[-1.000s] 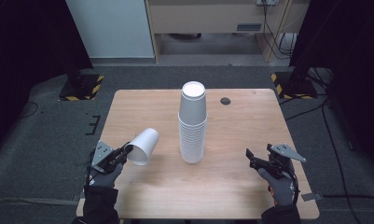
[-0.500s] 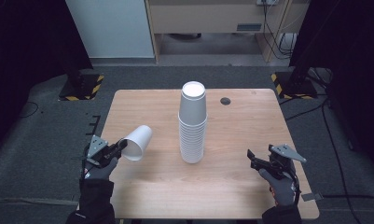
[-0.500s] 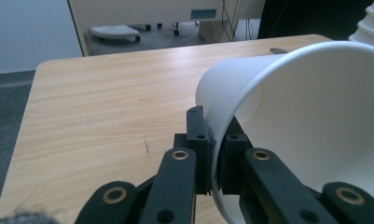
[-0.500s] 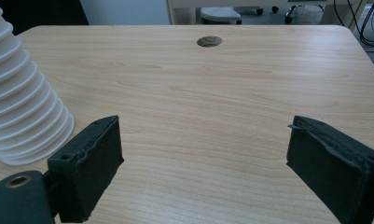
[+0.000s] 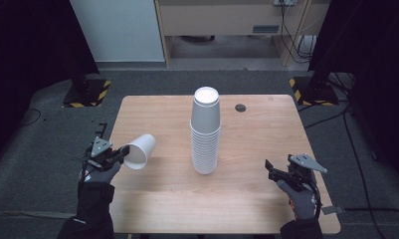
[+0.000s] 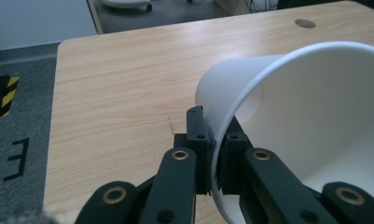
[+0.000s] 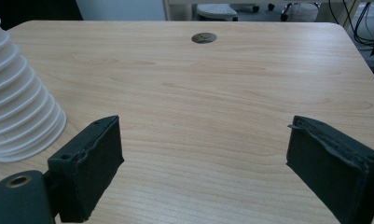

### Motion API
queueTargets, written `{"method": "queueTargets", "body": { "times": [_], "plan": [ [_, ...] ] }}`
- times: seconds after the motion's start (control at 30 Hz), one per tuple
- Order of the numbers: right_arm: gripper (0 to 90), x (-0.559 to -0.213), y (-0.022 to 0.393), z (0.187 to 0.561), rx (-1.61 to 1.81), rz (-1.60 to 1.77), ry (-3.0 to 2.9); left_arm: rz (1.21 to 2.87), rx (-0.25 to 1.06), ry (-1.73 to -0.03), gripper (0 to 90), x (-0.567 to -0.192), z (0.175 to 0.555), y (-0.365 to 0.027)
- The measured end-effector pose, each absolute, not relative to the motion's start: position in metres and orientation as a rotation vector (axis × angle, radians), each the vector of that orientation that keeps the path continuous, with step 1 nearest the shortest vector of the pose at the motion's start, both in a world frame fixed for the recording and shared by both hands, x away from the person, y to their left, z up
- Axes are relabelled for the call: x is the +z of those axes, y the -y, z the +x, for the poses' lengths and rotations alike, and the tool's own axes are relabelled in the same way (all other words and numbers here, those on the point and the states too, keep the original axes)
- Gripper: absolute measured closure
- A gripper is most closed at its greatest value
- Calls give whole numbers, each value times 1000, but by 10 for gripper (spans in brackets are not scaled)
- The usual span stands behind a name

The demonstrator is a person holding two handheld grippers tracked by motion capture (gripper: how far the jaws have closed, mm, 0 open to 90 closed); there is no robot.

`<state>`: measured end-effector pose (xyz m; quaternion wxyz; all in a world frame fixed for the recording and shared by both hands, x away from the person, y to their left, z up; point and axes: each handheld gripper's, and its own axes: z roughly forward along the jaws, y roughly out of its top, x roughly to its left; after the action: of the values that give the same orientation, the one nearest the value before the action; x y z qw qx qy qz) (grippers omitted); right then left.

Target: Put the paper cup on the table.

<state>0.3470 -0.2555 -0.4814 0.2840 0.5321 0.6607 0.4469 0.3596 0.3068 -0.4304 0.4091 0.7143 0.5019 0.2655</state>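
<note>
Left gripper (image 5: 118, 155) pinches the rim of a white paper cup (image 5: 140, 151), tipped sideways above the table's (image 5: 162, 189) left edge; right gripper (image 5: 274, 175) rests with jaws spread, near the cup stack (image 5: 205, 132)

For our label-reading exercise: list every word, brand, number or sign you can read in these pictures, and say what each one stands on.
None can be read.
White paper cup, stack of white paper cups, light wooden table: all unprinted.
Black mark on the grey floor: resembles an "E", but unclear.
Yellow-and-black striped base plates: hazard stripes, no text.
</note>
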Motion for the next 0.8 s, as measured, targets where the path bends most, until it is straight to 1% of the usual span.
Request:
{"method": "queueTargets", "body": {
  "times": [0.5,0.8],
  "plan": [
    [104,-484,254,347,1147,1402,-1795,1926,626,-1371,851,-419,372,-312],
    [104,-486,252,348,1136,1390,-1815,2086,551,-1439,851,-419,383,-313]
  ]
}}
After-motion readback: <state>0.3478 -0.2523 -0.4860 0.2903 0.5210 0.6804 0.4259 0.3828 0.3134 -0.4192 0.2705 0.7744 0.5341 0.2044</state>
